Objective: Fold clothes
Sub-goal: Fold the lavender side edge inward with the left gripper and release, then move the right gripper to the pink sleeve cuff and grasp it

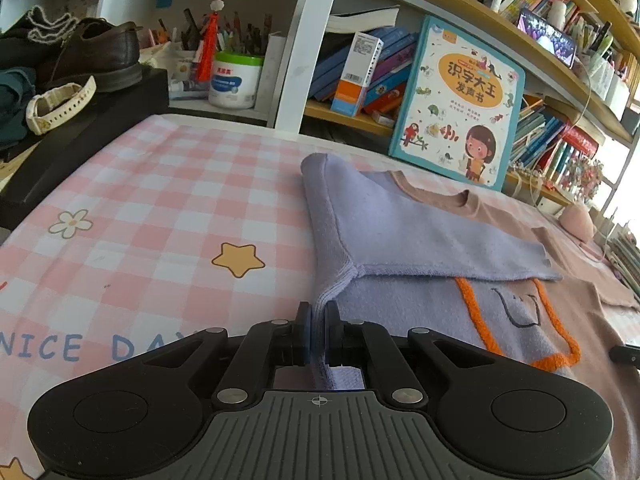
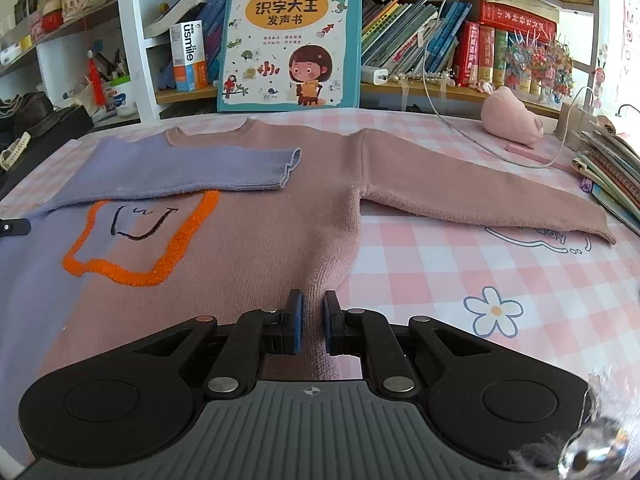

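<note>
1. A sweater (image 2: 256,236), half lilac and half dusty pink, lies flat on the bench (image 2: 460,264), which wears a pink-and-white check cloth with star and flower prints.
2. The lilac sleeve (image 2: 192,172) is folded across the chest, its cuff ending near the middle of the body, just below the neckline.
3. The pink sleeve (image 2: 480,192) stretches out flat to the right over the cloth, its cuff close to a stack of books (image 2: 612,176) at the bench's edge.
4. An orange outline (image 2: 132,268) with a drawn smiling face sits on the front, partly tucked under the folded sleeve.
5. The left tongs (image 1: 318,336) are nearly closed, pinching a ridge of lilac fabric at the sweater's left side edge; the cloth rises in a fold from between the pads up to the armpit seam.
6. The right tongs (image 2: 313,326) are likewise almost closed on a gathered ridge of pink fabric at the right side edge, below the armpit of the outstretched sleeve.
7. In the right wrist view, a dark tip at the far left edge is the other tongs, beside the lilac side.
8. A picture book (image 2: 290,36) leans upright against the shelves (image 2: 440,92) behind the collar.
9. A pink plush toy (image 2: 510,118) lies on the cloth beyond the pink sleeve.
10. A shoe (image 1: 100,56) and a pale watch (image 1: 60,106) sit on a dark box off the bench's left.
</note>
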A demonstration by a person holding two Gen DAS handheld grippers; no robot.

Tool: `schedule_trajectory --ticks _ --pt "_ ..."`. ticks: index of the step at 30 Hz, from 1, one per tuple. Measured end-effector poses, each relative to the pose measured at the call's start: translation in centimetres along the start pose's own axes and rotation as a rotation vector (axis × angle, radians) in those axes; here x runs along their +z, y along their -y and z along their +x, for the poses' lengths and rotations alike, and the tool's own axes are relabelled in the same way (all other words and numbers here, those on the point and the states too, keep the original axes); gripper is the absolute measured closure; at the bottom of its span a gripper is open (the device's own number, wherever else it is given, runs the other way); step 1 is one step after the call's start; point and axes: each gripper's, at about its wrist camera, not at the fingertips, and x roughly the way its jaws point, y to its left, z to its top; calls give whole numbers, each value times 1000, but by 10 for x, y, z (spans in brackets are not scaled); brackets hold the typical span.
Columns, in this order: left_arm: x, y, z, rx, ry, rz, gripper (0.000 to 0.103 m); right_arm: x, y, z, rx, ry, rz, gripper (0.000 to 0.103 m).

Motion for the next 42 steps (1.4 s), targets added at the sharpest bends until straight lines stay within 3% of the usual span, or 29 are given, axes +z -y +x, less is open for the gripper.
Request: schedule_trajectory --ticks 7,9,11,13,16,21,27,37,42 --pt "-2 12 -1 50 12 59 94 1 3 0 2 6 26 92" --pt "0 15 -4 60 31 75 90 1 4 -1 -16 12 31 86" --pt "2 20 -10 70 63 97 79 1 6 -3 -27 25 37 82" --pt "5 24 -17 81 104 124 59 2 9 -6 -40 41 48 74" --pt "12 34 -29 86 174 171 38 4 14 -10 -67 71 60 65" --pt "18 54 -31 8 220 229 23 9 23 -13 -106 108 90 54" --pt "9 85 -20 -63 203 352 16 15 31 -16 -160 144 94 36" --pt "-13 125 -9 -175 160 536 12 13 59 -8 -239 116 151 33" --pt "-18 133 -4 -227 137 559 11 12 71 -7 -284 109 166 32"
